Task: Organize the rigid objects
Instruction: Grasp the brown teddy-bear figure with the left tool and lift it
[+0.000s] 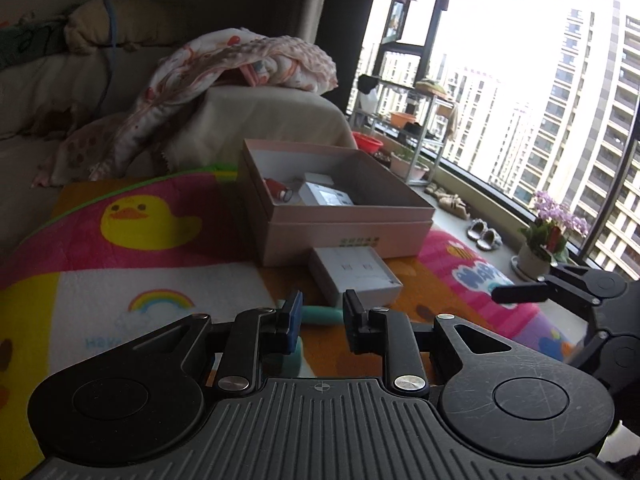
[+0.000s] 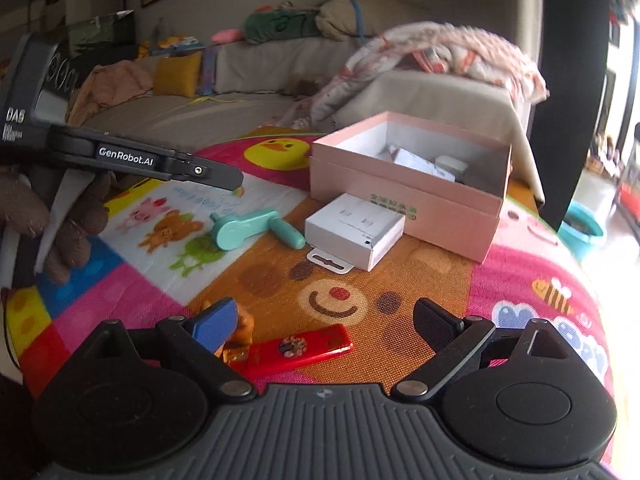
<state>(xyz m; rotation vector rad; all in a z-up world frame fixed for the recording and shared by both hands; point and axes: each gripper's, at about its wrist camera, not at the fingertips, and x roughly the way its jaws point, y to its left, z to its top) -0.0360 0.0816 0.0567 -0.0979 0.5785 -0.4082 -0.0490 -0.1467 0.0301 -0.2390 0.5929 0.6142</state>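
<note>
An open pink box (image 1: 348,220) (image 2: 404,196) stands on the cartoon play mat (image 1: 168,240) and holds a small red toy (image 1: 278,190) and white packages (image 1: 324,196). Against its front lies a white carton (image 1: 356,276) (image 2: 354,230). A teal hand tool (image 2: 240,232) (image 1: 325,318) lies left of the carton. My left gripper (image 1: 322,309) (image 2: 236,184) hovers over the tool with its jaws nearly together and nothing in them. My right gripper (image 2: 324,320) is open wide just above a flat red piece (image 2: 300,350) and a small orange figure (image 2: 245,326).
A beige sofa (image 2: 240,100) with a patterned blanket (image 1: 240,60) rises behind the mat. On the right, the window ledge carries a flower pot (image 1: 534,260) and slippers (image 1: 484,236). A brown-gloved hand (image 2: 68,232) holds the left gripper.
</note>
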